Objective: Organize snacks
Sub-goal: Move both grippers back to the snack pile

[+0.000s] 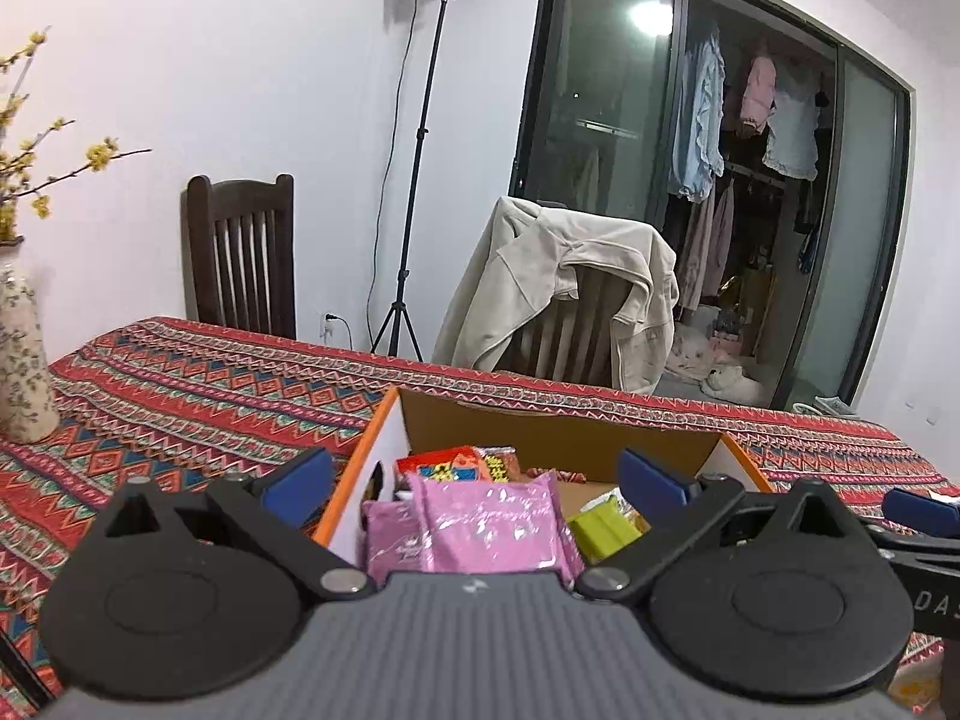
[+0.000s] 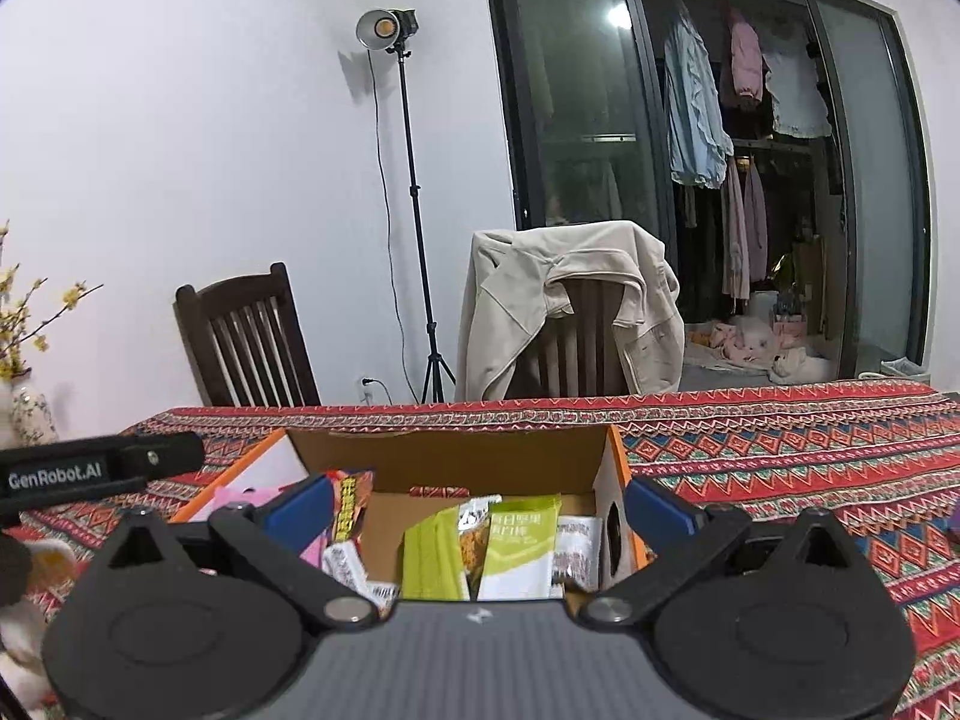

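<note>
The left gripper (image 1: 474, 483) hung with its blue-padded fingers (image 1: 300, 480) spread wide and nothing held between them, poised just above the near side of the cardboard box (image 1: 540, 426). Directly between and below those fingers lay a pink snack packet (image 1: 486, 525), with a red-and-yellow packet (image 1: 456, 462) behind it and a green packet (image 1: 603, 528) off to its right, all inside the box. The right gripper (image 2: 480, 507) was likewise wide apart and empty, its blue pads (image 2: 660, 510) straddling the right half of the same box (image 2: 456, 456); a green-and-white snack packet (image 2: 519, 546) stood upright beneath it, a plain green packet (image 2: 432, 558) just beside it on the left and a white printed packet (image 2: 576, 546) on the right against the box wall. A dark red packet (image 2: 351, 501) leaned near the right gripper's left finger. The box, orange along its rim, sat on a table covered with a red patterned cloth (image 2: 780, 468). Beyond the table's far edge stood a dark wooden chair (image 2: 246, 342), a second chair draped with a beige jacket (image 2: 564, 306), a studio lamp on a tripod (image 2: 387, 30) and a glass sliding door (image 2: 708, 168) with clothes hanging behind it. A floral vase with yellow-flowered branches (image 1: 21, 354) stood on the cloth at the left.
</note>
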{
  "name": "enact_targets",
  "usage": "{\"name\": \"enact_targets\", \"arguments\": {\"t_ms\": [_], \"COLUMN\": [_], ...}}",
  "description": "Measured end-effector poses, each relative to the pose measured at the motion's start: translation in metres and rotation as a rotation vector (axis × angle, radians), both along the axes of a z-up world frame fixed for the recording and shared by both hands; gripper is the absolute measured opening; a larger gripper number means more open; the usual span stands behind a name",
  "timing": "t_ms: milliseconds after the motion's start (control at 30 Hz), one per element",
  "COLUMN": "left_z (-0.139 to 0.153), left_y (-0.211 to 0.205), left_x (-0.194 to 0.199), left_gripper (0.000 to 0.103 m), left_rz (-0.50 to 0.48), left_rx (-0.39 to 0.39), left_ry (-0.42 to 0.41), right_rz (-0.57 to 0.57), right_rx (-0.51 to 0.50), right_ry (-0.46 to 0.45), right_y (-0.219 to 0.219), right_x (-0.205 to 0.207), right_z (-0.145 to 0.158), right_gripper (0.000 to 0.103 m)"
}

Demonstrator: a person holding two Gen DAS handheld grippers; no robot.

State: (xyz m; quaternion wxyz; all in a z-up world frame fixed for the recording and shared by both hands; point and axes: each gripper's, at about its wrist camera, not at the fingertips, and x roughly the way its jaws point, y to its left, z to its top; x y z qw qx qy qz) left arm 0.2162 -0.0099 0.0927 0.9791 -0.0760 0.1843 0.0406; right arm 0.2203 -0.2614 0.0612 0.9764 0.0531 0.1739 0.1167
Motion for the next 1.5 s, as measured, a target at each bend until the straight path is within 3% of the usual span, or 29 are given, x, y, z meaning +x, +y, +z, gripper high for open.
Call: {"name": "enact_targets", "arguments": {"t_ms": [700, 1200, 1500], "left_z": [-0.027, -0.070, -0.080], "left_y": [0.009, 0.019, 0.025], "left_x": [-0.072, -0.077, -0.074], "left_gripper": [0.103, 0.103, 0.103], "left_rz": [-0.050, -0.061, -0.061], "left_rx": [0.012, 0.001, -0.019], "left_ry": [0.051, 0.116, 0.122], "right_rz": [0.004, -0.009, 0.013], "right_rx": [-0.024, -0.033, -0.054], "right_ry": [0.062, 0.149, 0.194], "right_y": [-0.017, -0.033, -0.032], "right_x": [-0.078, -0.090, -0.087], "right_z": [-0.026, -0.063, -0.071], "right_gripper": [0.103, 0.103, 0.103]}}
